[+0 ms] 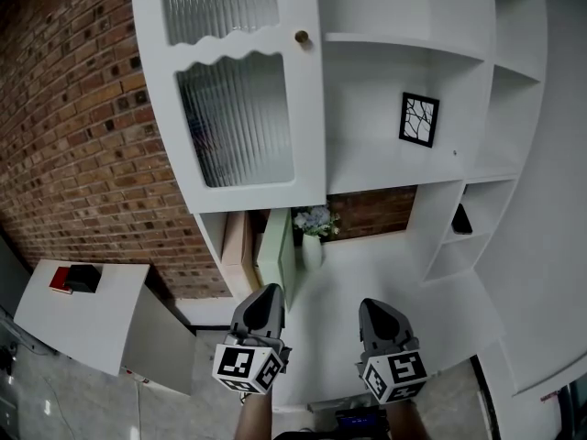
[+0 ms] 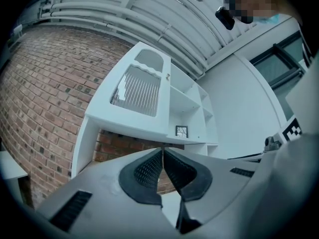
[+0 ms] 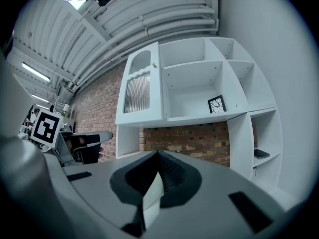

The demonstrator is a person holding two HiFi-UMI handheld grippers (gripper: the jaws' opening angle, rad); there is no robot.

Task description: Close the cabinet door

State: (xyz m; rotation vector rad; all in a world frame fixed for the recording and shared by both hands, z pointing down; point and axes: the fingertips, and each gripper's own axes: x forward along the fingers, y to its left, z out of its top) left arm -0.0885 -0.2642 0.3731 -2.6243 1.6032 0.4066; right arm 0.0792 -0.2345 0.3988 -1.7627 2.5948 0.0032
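We note the door lying flush with the cabinet, while the left gripper and right gripper hang clear, jaws together, empty.

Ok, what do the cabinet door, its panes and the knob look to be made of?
Door: white painted wood or board, probably; smooth matte face, no grain. Panes: ribbed translucent glass or acrylic; vertical flutes show. Knob: small, brass-coloured, likely metal.

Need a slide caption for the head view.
Shut left claw and shut right claw below the white cabinet's ribbed-glass door.
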